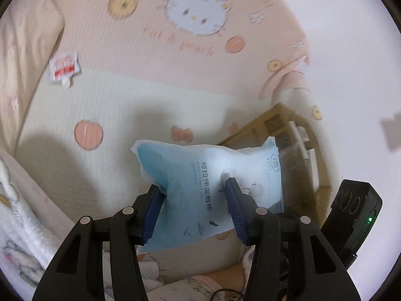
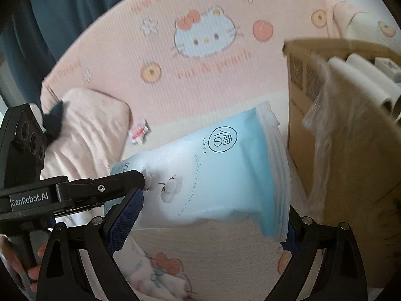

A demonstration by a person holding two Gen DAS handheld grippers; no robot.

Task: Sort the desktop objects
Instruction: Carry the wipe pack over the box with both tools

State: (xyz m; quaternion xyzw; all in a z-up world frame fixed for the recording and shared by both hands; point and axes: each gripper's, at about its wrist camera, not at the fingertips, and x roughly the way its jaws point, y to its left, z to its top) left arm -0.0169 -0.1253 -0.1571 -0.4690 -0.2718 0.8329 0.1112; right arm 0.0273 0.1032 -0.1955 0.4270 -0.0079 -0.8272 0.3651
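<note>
I hold 1 pack (image 1: 210, 190) of cotton pads, pale blue and white, between 2 claws, clear of the mat (image 1: 175, 80). The left claw (image 1: 193, 188) stands wide, with its blue pads (image 1: 234, 200) pressed on the pack's near-left end, 1 pad on top of the film and 1 at its left edge; the film is puckered at the top pad, so I judge the grip firm. In the right wrist view the right claw (image 2: 210, 215) also stands wide: the pack fills the gap, its left pad (image 2: 125, 215) lies against the pack's lower left face, and the right pad is mostly hidden behind the pack's sealed edge, so I judge it closed on the pack. In that same view the left claw (image 2: 140, 178) reaches in from the left and bites the pack's left corner. The pack's long axis runs from near-left to far-right, with its far end toward the box (image 2: 325, 130). The box stands just right of the pack, open at the top, with white rolls (image 2: 361, 80) and clear plastic film (image 2: 333, 115) inside. The right claw is the nearer to the box. The coming move, as I judge it, is a carry to the right and over the box's near wall. A small red and white sachet (image 1: 64, 69) lies on the mat, far-left, well apart.
</note>
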